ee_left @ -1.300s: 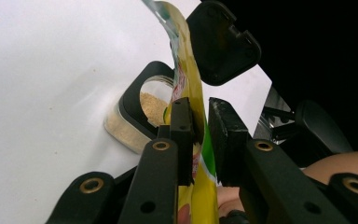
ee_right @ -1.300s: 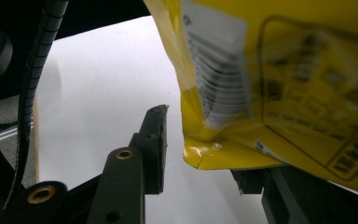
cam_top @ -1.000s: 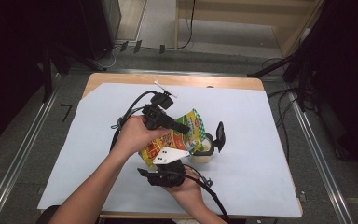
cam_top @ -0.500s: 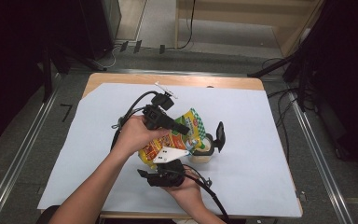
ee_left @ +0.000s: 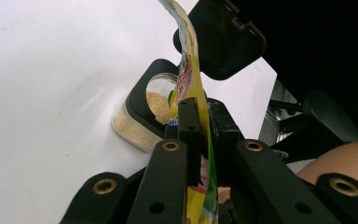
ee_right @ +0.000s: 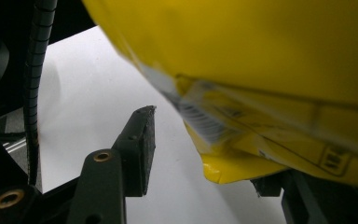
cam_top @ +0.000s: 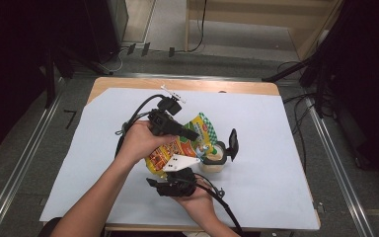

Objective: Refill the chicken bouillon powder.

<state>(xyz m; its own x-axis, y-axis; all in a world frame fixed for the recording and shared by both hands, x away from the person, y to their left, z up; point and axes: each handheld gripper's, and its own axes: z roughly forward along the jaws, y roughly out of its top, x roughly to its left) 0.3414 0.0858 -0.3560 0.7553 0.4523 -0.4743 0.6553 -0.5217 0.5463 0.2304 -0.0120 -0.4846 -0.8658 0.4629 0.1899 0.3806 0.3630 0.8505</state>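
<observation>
A yellow, red and green pouch [cam_top: 180, 146] is held up on edge over the white sheet. My left gripper [cam_top: 193, 134] is shut on the pouch's upper edge; in the left gripper view the pouch [ee_left: 189, 70] runs up from between the pressed jaws of that gripper [ee_left: 198, 109]. Just beyond stands a small clear container [cam_top: 214, 160] of pale powder [ee_left: 157, 103], its black flip lid [cam_top: 233, 143] standing open. My right gripper [cam_top: 177, 174] sits below the pouch's bottom; its jaws have just been opening. In the right gripper view the left fingertip [ee_right: 141, 140] stands apart from the pouch [ee_right: 261, 70].
A white sheet [cam_top: 276, 148] covers the wooden table [cam_top: 237, 87]. Black cables [cam_top: 135, 116] loop from the left gripper over the sheet. Metal rails [cam_top: 333, 163] run along both sides of the table on the floor.
</observation>
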